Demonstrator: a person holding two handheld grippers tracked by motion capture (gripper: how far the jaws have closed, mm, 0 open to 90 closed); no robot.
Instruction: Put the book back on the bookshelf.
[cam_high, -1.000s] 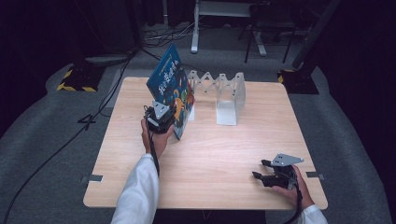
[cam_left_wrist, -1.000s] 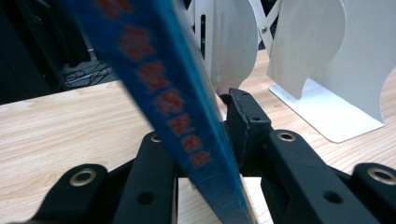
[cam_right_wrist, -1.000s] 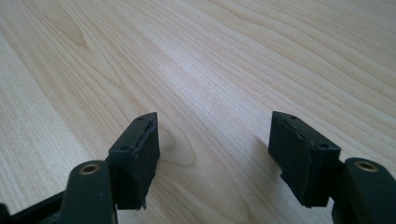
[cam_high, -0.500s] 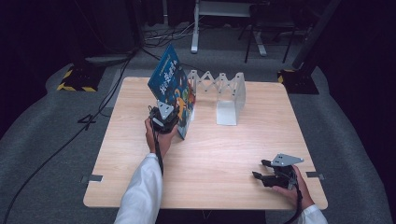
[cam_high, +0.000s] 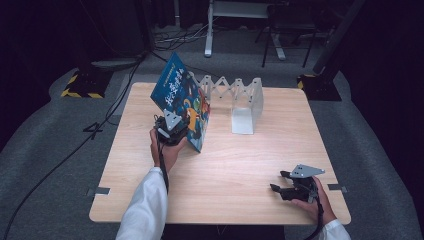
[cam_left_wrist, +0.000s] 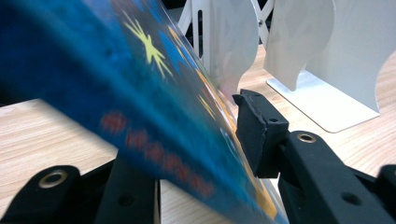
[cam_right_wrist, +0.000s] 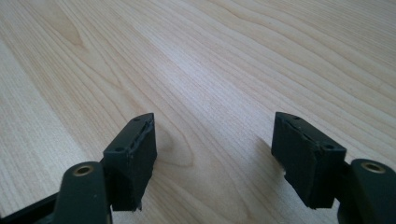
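A blue picture book (cam_high: 181, 97) stands on its lower edge on the wooden table (cam_high: 240, 165), tilted, beside a white zigzag book rack (cam_high: 245, 100). My left gripper (cam_high: 181, 124) is at the book's lower part. Its jaws have just been opening, and the book (cam_left_wrist: 140, 93) passes between them. In the left gripper view the book hides the left jaw and the right pad (cam_left_wrist: 256, 135) stands just off the cover. My right gripper (cam_high: 278, 183) rests low near the table's front right corner. Its jaws have also just been opening, with only bare wood between its pads (cam_right_wrist: 133, 158).
The white rack (cam_left_wrist: 336, 56) stands just behind and to the right of the book, its base plate lying flat on the table. Beyond the table are a dark carpeted floor, cables (cam_high: 115, 100), a yellow-and-black striped block (cam_high: 80, 85) and stand legs (cam_high: 210, 35).
My left hand has shifted slightly to the right along the book's lower part. The book stays tilted in place. My right hand has not moved.
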